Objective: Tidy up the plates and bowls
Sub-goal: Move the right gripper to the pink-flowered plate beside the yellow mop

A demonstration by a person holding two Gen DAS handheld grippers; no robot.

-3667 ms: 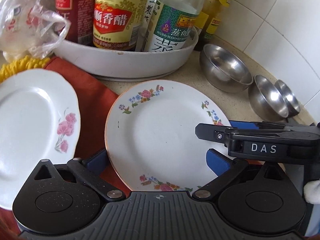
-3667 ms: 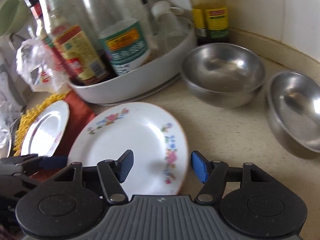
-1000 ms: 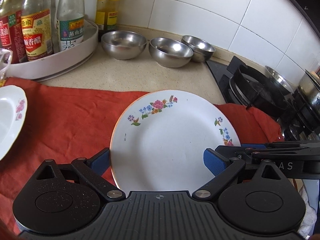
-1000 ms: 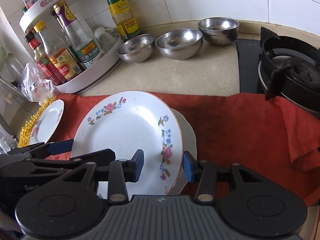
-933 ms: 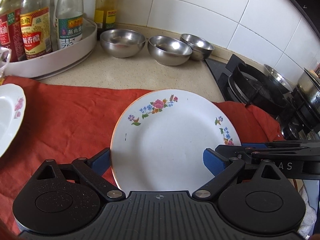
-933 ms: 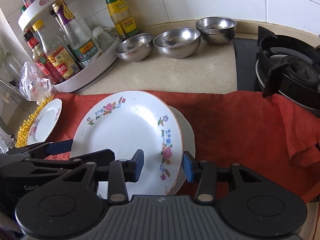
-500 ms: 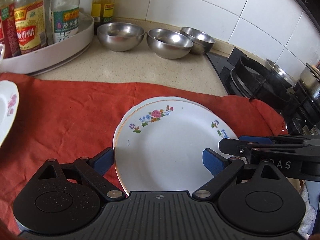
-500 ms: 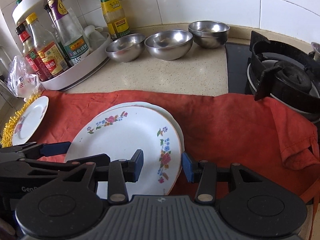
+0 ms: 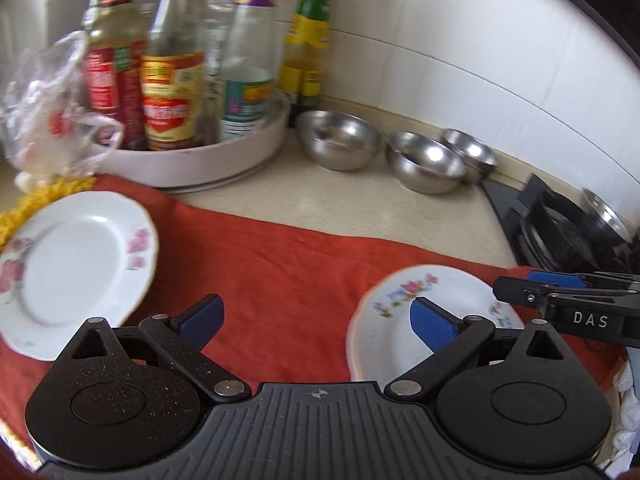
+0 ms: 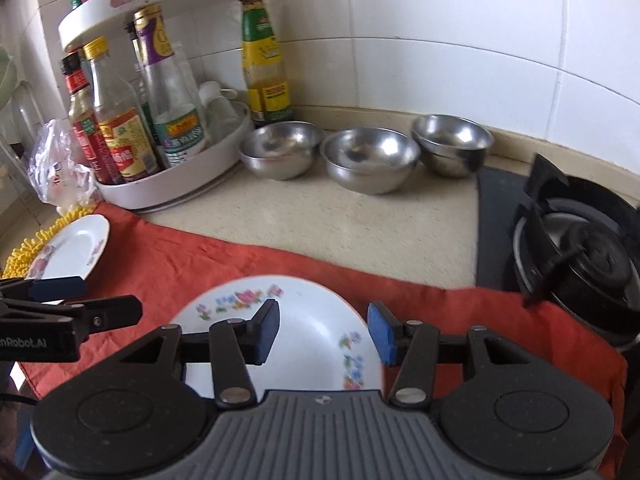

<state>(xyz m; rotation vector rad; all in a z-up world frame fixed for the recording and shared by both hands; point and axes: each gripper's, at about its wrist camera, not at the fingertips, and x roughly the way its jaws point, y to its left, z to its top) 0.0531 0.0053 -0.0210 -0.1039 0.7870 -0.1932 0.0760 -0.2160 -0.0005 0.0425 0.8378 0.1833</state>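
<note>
A white plate with a flower rim [image 10: 308, 320] [image 9: 396, 320] lies on another white plate on the red cloth [image 10: 208, 264]. My right gripper [image 10: 323, 332] hovers over its right rim; its jaws are opening, the rim lies below the gap and neither pad presses on it. My left gripper [image 9: 316, 318] stands over bare cloth left of the stack, jaws opening wide with nothing held. A smaller pink-flowered plate [image 9: 76, 268] [image 10: 72, 248] lies at far left. Three steel bowls [image 10: 280, 148] [image 10: 370, 156] [image 10: 452, 140] line the wall.
A white turntable rack [image 10: 168, 184] of sauce bottles stands at the back left beside a plastic bag [image 10: 56, 168]. A yellow shaggy mat [image 10: 44, 240] lies under the small plate. A gas stove [image 10: 580, 256] borders the cloth on the right. Beige counter [image 10: 340, 224] shows behind the cloth.
The flowered plate came down onto the other plate and both grippers let go of it. My left gripper swung left toward the small plate; the right one rose slightly.
</note>
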